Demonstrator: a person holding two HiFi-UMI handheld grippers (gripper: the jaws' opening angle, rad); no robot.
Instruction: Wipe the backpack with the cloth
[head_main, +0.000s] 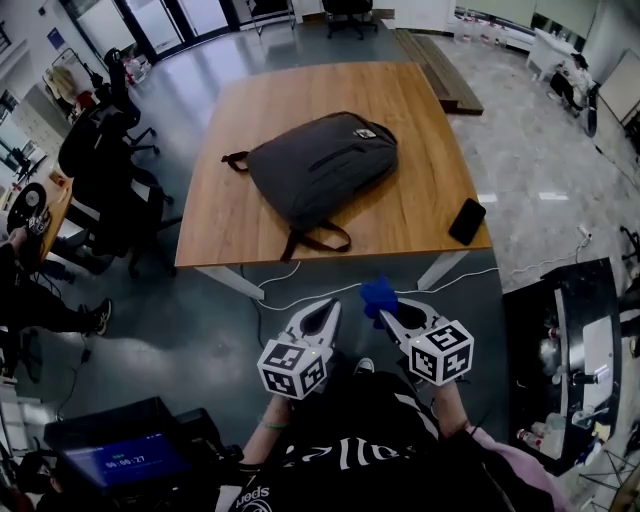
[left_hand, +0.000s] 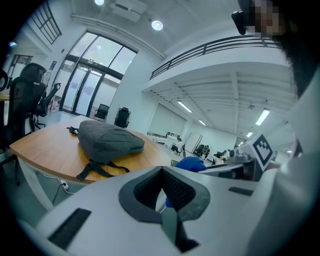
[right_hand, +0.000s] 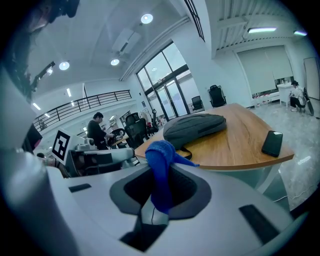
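The small blue knitted cloth is clamped between the closed jaws of the right tool, and a bunched tuft is left standing above the tips. Being soft and light, the cloth is judged likely to fold over unless it is pressed flat. The left tool, just beside the right one, is closed with nothing held. The dark grey fabric backpack is laid flat on the wooden counter, well ahead of both tools. Its limp shell may wrinkle or slide when wiped, so it is best steadied at an edge or strap.
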